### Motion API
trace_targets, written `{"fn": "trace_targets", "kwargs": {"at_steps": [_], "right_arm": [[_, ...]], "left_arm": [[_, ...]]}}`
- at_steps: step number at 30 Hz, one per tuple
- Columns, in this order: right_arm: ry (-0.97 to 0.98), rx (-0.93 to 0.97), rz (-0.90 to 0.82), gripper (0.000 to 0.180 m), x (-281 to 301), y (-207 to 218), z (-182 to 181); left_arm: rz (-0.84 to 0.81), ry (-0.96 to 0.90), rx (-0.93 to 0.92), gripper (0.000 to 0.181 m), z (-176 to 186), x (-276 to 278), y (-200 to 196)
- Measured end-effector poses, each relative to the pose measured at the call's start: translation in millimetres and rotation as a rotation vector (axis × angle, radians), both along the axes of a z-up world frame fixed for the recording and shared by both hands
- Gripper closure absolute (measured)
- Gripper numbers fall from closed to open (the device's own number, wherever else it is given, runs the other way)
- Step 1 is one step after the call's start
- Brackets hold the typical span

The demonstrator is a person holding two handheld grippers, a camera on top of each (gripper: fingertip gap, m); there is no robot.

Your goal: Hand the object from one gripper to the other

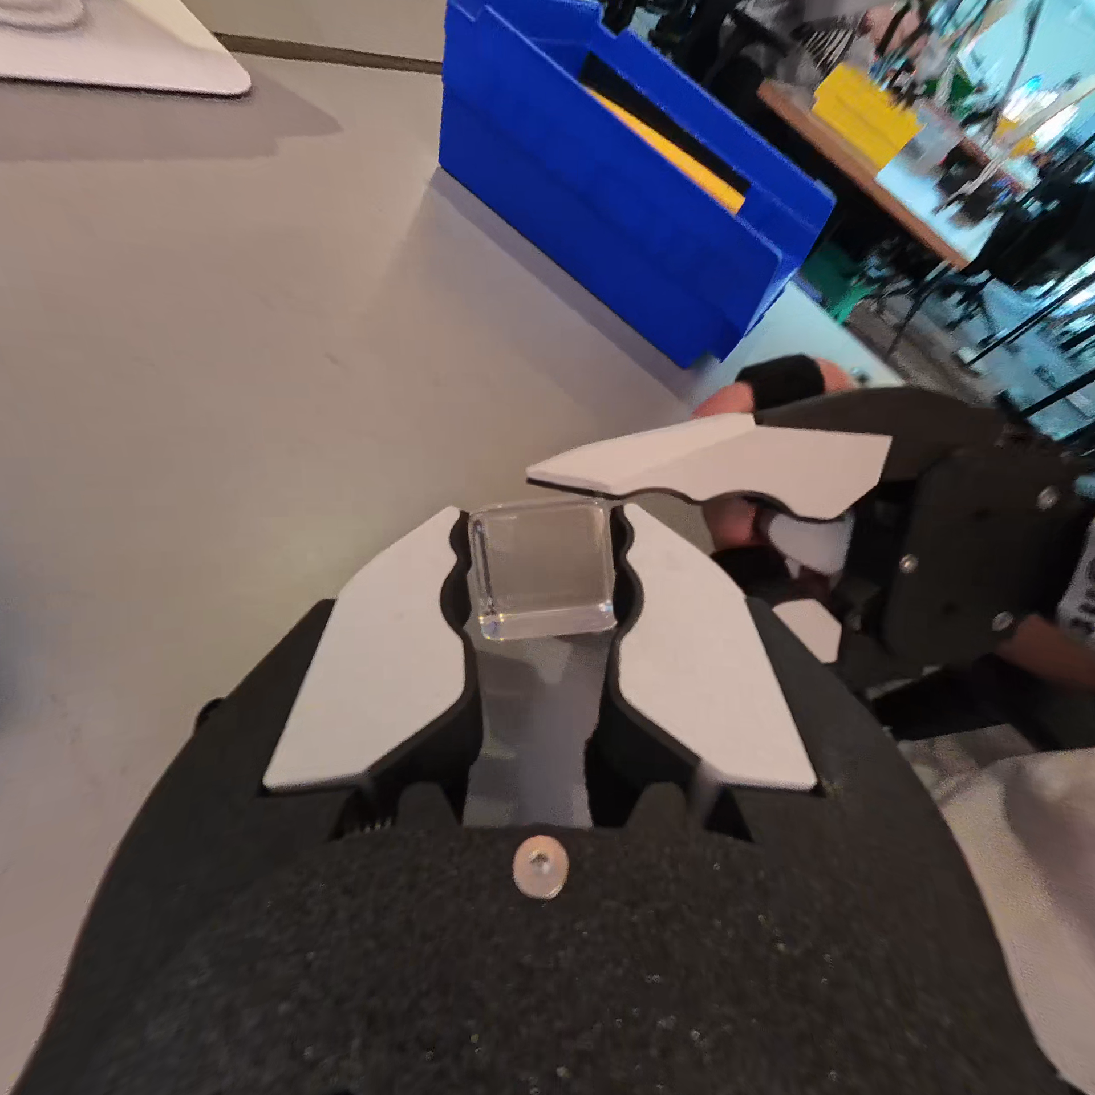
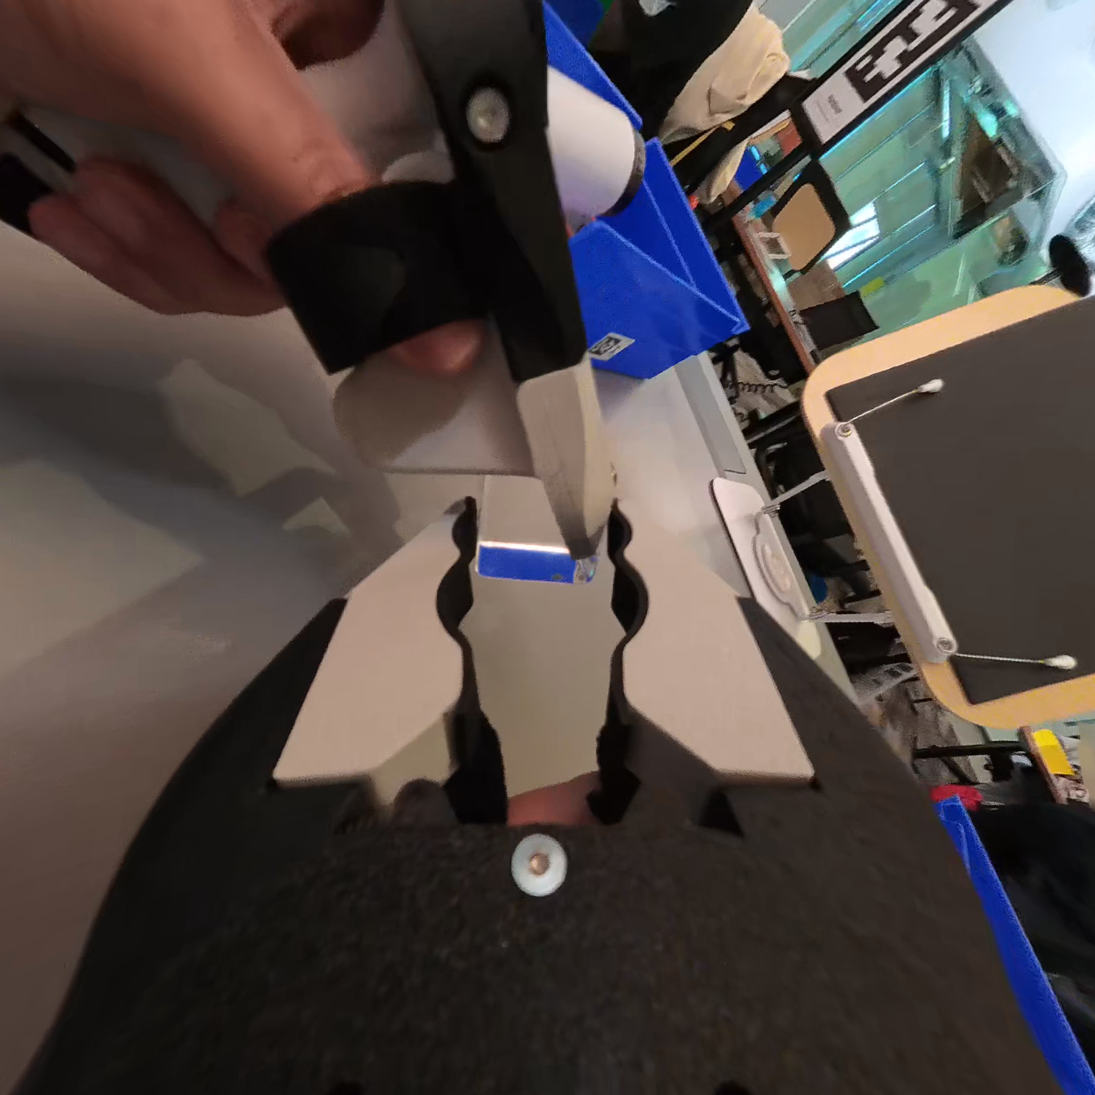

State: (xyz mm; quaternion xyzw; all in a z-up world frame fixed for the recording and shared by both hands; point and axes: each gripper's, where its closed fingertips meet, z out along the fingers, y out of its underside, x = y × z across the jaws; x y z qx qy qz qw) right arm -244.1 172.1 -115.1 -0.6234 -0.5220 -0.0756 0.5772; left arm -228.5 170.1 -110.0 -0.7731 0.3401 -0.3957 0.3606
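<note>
A clear cube (image 1: 542,572) sits between the white fingertips of my left gripper (image 1: 539,521), which is shut on it above the grey table (image 1: 178,355). My right gripper comes in from the right in the left wrist view; its upper finger (image 1: 681,462) lies across the cube's top edge and its lower finger is hidden. In the right wrist view the cube (image 2: 527,562) is between the tips of my right gripper (image 2: 540,524), whose jaws are closed to the cube's width. The left gripper's finger (image 2: 569,462) reaches down onto the cube from above, held by a hand (image 2: 178,178).
A blue bin (image 1: 592,237) with a yellow item inside stands on the table just beyond the grippers; it also shows in the right wrist view (image 2: 652,296). A white flat base (image 1: 118,53) lies far left. A black board with a wooden rim (image 2: 977,503) stands beside the table.
</note>
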Motion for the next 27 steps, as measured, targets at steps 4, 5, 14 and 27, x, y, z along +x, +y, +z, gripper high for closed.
{"fn": "trace_targets", "kwargs": {"at_steps": [4,5,14,27], "right_arm": [[-0.040,-0.009,-0.006,0.137,4,-1,-2],[-0.047,-0.016,-0.003,0.137,4,-1,-4],[-0.155,0.010,-0.192,0.137,66,34,-15],[0.320,0.216,-0.537,0.137,234,88,236]], "left_arm": [[-0.014,-0.014,-0.001,0.136,-1,3,-1],[-0.016,-0.015,-0.014,0.136,-3,3,-1],[0.128,0.078,0.132,0.135,0,-16,18],[0.093,0.151,0.101,0.134,-31,-39,24]]}}
